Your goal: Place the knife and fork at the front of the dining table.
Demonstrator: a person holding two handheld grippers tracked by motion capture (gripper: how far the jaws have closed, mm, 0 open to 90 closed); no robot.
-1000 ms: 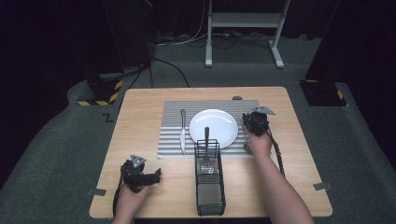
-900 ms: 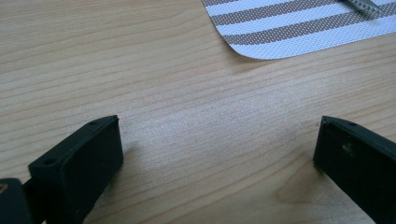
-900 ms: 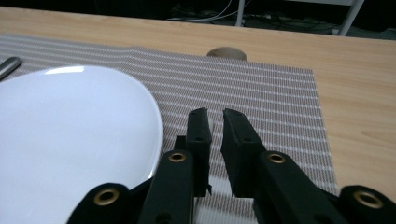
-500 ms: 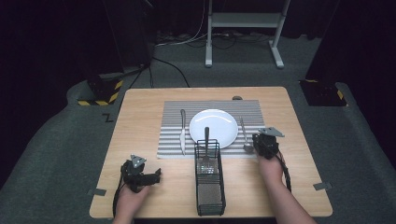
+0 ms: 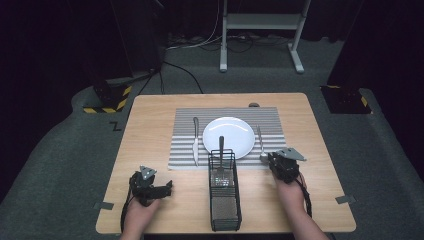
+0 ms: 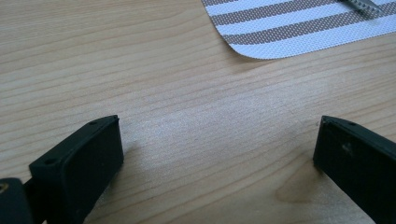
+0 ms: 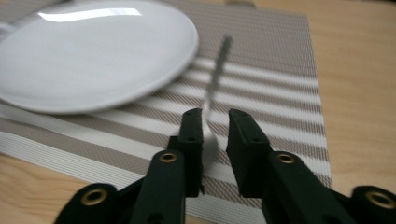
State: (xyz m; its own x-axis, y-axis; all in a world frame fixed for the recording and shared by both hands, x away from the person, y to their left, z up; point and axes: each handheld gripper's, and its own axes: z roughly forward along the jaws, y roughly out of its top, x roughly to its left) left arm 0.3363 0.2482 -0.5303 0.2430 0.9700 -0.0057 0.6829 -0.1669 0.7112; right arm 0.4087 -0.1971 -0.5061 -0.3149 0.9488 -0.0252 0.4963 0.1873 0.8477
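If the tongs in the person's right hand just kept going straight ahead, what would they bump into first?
Probably the spoon: the right tongs point along its handle on the striped placemat, its bowl between the narrowly parted jaws. The white plate lies off to one side.

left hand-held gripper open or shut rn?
Open. The left hand-held gripper shows its two black jaws far apart with only bare wooden table between them.

Pale wooden table (image 5: 150, 120) with matt, fine grain; striped woven placemat (image 5: 180, 145) with coarse mesh texture; glossy white round plate (image 5: 235, 132); shiny metal spoon (image 7: 215, 88); black wire basket (image 5: 224, 200).
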